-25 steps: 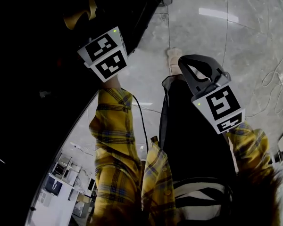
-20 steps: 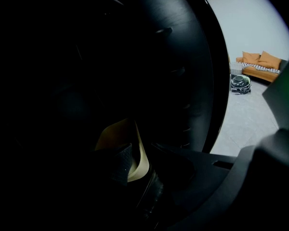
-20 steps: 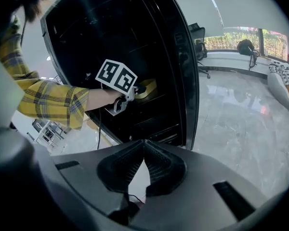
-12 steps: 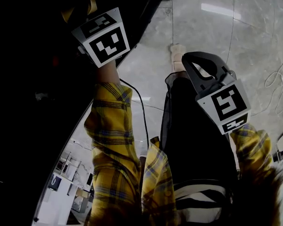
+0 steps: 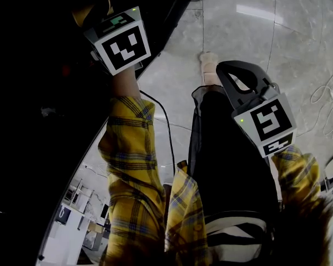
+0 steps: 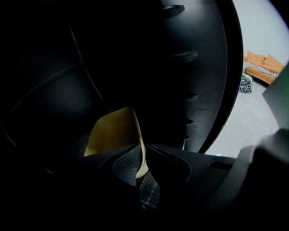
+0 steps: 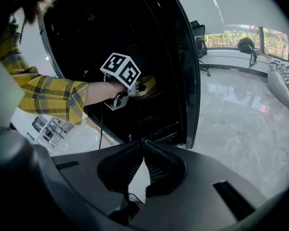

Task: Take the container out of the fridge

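Container, yellow, thin-walled, with a curved rim (image 6: 113,134): inside the tall black fridge (image 7: 159,112), in the unlit upper part. What it rests on is too dark to tell. Fridge front is open toward the person, and moulded rails (image 6: 180,57) step down the inner side wall. Floor: grey polished marble-look tiles (image 5: 299,43) reflecting ceiling lights, with a white cable (image 5: 322,101) lying on them at far right. Person: standing at the fridge in yellow plaid sleeves (image 5: 127,165) and black trousers (image 5: 227,165), one light shoe (image 5: 208,65) visible beyond the knee. Left arm is stretched into the fridge opening. Right arm is held low beside the leg, well apart from the fridge. Left claw (image 6: 140,153): jaws narrow, pinched on the near rim of the container, the rim edge running down between the two ribbed pads (image 6: 127,160). Its black-and-white marker cube (image 5: 121,40) shows at the fridge opening in the head view. A thin black cable (image 5: 165,132) hangs from it past the sleeve. Right claw (image 7: 143,142): jaws together at the tips with nothing between them; only floor shows through the gap below the tips. Its own marker cube (image 5: 266,126) lies over the trousers in the head view.
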Demonstrator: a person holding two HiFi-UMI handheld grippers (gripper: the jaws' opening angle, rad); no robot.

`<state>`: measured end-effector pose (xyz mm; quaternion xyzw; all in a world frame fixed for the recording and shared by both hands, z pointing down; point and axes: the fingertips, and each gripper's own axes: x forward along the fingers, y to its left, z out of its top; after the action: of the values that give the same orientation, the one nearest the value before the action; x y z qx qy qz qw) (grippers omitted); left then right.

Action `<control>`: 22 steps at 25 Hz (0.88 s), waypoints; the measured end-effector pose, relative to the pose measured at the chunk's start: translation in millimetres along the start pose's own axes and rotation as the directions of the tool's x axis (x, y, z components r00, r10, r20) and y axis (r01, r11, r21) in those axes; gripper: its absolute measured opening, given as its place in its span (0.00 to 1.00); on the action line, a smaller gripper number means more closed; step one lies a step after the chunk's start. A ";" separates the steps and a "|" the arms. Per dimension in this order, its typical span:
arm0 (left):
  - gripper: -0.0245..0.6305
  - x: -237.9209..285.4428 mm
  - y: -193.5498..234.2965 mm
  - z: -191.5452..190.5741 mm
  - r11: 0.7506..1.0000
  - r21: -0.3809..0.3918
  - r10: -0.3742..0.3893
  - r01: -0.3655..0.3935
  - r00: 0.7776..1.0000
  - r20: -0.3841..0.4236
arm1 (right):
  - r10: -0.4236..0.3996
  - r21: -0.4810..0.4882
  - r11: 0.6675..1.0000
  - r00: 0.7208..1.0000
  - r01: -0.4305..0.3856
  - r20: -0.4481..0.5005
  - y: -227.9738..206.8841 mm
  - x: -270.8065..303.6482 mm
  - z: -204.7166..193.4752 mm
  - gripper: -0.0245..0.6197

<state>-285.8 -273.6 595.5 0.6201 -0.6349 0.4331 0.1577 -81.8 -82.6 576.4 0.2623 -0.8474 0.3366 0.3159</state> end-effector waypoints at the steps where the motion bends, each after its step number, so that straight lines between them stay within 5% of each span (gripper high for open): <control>1: 0.11 -1.5 -0.3 0.2 1.000 -0.003 -0.002 0.002 1.000 0.002 | -0.002 -0.001 1.000 1.000 0.002 0.004 0.1 -0.8 1.8 0.08; 22: 0.10 -88.4 -50.5 -11.4 0.996 -0.010 -0.088 0.088 0.996 0.017 | -0.097 -0.049 0.994 0.990 0.103 0.098 5.8 -69.3 30.7 0.08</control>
<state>-226.9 -200.3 554.8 0.6501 -0.6105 0.4173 0.1746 -50.8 -85.5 507.1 0.3116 -0.8561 0.2843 0.2985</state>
